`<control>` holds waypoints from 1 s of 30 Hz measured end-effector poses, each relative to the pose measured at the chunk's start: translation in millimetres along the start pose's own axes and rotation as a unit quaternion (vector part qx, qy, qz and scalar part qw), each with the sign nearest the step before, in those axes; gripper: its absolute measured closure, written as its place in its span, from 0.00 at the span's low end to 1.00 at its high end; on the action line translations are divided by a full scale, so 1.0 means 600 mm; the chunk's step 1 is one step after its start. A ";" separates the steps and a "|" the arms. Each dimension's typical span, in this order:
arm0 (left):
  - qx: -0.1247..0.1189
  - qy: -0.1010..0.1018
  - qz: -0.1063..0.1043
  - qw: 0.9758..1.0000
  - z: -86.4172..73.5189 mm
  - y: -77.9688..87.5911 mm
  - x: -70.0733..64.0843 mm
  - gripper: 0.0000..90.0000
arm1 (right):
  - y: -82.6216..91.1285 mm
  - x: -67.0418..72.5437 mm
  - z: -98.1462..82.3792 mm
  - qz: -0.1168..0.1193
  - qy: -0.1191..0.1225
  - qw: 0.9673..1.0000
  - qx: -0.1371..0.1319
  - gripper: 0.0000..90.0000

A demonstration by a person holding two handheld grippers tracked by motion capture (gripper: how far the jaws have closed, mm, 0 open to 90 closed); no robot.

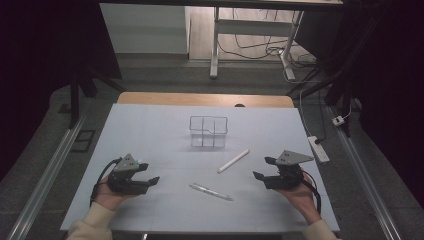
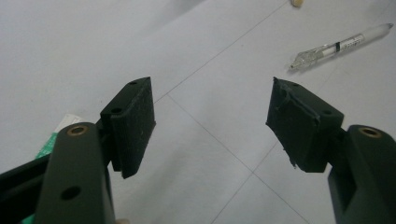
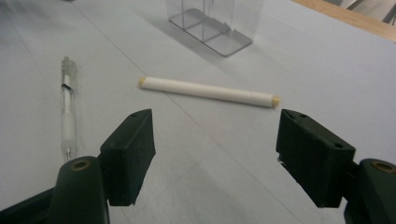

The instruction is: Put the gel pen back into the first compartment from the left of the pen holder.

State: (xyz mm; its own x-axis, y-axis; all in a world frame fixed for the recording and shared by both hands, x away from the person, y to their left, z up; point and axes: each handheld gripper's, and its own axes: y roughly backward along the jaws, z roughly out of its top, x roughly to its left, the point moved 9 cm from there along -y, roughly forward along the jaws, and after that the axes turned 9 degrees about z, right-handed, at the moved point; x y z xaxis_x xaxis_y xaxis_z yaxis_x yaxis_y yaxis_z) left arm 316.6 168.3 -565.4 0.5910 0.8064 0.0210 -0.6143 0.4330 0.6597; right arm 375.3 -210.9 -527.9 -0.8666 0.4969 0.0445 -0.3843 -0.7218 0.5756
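White stick (image 3: 208, 92): flat on bench (image 1: 150, 125), long axis crosswise just ahead of right hand-held gripper (image 3: 215, 158) (jaws spread, empty), the nearer one.

the high view is dim and a little soft, its left and right edges falling to near black; the table (image 1: 150, 130) is the one evenly lit patch, with a pale blue cast. in the gripper views light comes from above, shadows under the clear pen (image 3: 68, 109) and white stick (image 3: 208, 91) are faint, and the near jaws look slightly blurred.
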 end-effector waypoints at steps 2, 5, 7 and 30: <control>0.001 -0.001 0.000 1.000 0.000 0.000 0.000 0.35 | -0.006 0.004 0.006 0.006 0.002 1.000 0.003 0.30; 0.001 -0.002 0.001 1.000 -0.001 0.000 -0.001 0.35 | -0.009 0.006 0.008 0.008 0.006 1.000 0.010 0.30; 0.002 -0.004 0.001 1.000 -0.001 0.000 -0.001 0.35 | -0.012 0.011 0.008 0.015 0.006 1.000 0.015 0.30; -0.001 -0.004 0.000 1.000 0.002 -0.001 0.000 0.35 | -0.076 0.063 0.060 0.063 0.040 0.995 0.072 0.31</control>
State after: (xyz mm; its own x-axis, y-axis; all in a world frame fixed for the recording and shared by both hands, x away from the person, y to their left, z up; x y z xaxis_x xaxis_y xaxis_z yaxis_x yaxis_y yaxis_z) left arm 317.6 167.6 -565.1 0.5946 0.8036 0.0275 -0.6163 0.4335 0.6575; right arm 371.5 -141.6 -523.1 -0.9302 0.3619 0.0619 -0.2256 -0.6964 0.6813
